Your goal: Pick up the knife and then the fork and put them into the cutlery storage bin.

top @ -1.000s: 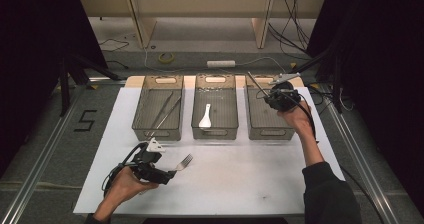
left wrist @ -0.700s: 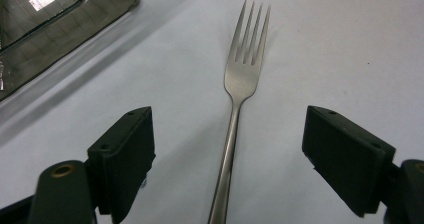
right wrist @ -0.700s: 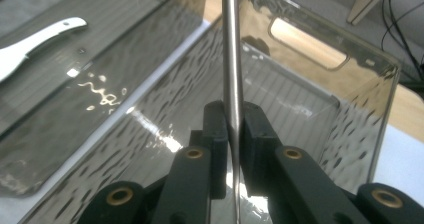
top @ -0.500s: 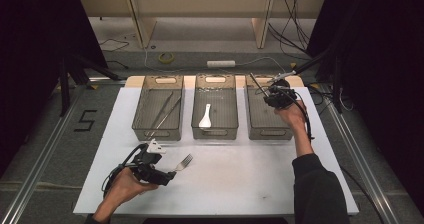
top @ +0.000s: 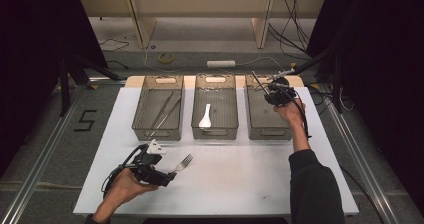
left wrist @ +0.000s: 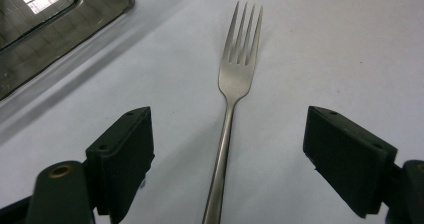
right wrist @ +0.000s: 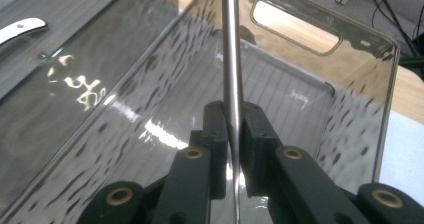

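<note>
Fork point(left wrist: 235, 79) lies flat on the white table point(top: 250, 184), near the front left, tines pointing away from the left gripper point(top: 167, 176). Handle runs back between that gripper's jaws, which stand wide apart, one on each side, neither pad touching the metal. The person's left hand point(top: 127, 184) holds this gripper low over the table.

Along the far side of the table, three clear bins in a row. Left bin point(top: 159, 129) holds long thin metal utensils lying slantwise; what kind, cannot tell. Middle bin point(top: 215, 131) holds a white spoon point(top: 205, 117) on its floor. Right bin point(right wrist: 350, 49) sits under the right gripper point(right wrist: 231, 121).

Right gripper is up over the far end of the right bin, jaws clamped on a thin metal rod-like utensil point(right wrist: 230, 44); its ends fall outside the right gripper view, so the kind stays unclear. In the high view the utensil sticks out slantwise over the bin's far rim.
</note>
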Demonstrator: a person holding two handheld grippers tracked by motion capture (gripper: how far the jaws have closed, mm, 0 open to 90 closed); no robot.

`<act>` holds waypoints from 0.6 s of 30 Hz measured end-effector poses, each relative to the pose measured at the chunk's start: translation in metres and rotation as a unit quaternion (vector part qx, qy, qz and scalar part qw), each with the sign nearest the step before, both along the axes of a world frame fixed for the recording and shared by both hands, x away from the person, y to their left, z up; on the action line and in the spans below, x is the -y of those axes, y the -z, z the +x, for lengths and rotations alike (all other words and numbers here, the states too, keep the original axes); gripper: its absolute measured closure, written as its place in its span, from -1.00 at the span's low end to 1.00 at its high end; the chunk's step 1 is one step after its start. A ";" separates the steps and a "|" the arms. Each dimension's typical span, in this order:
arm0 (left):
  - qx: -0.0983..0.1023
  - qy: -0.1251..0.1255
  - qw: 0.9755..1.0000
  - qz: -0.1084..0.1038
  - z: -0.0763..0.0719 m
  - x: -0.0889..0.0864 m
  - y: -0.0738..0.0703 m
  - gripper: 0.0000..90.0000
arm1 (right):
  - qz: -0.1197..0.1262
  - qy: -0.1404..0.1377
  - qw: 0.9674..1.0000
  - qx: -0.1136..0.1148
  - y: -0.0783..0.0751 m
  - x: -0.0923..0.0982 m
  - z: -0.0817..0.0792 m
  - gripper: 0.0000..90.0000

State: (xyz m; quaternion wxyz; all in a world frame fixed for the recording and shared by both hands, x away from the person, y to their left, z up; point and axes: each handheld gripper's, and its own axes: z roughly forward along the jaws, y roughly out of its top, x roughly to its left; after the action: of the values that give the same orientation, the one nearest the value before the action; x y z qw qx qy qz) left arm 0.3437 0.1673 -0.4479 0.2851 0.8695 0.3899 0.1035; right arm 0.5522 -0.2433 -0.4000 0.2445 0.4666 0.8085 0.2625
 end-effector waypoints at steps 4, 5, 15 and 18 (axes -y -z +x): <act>0.001 -0.002 1.000 -0.002 0.000 -0.001 0.000 -0.56 | -0.001 0.010 1.000 -0.014 0.007 0.000 0.002 0.84; 0.001 -0.002 1.000 -0.001 0.000 -0.001 0.000 -0.56 | -0.001 0.012 1.000 -0.018 0.009 0.000 0.003 0.83; 0.001 -0.002 1.000 0.000 0.000 0.000 -0.001 -0.56 | 0.042 0.009 0.999 -0.007 -0.005 0.000 -0.004 0.04; 0.001 -0.003 1.000 0.000 0.000 0.000 -0.001 -0.56 | 0.067 0.000 0.998 -0.006 -0.009 0.002 -0.010 -0.08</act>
State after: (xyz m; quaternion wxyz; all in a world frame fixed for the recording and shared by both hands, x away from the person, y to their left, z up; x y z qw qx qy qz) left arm 0.3436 0.1676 -0.4472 0.2848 0.8685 0.3919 0.1053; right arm 0.5423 -0.2450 -0.3910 0.2076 0.4839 0.7903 0.3134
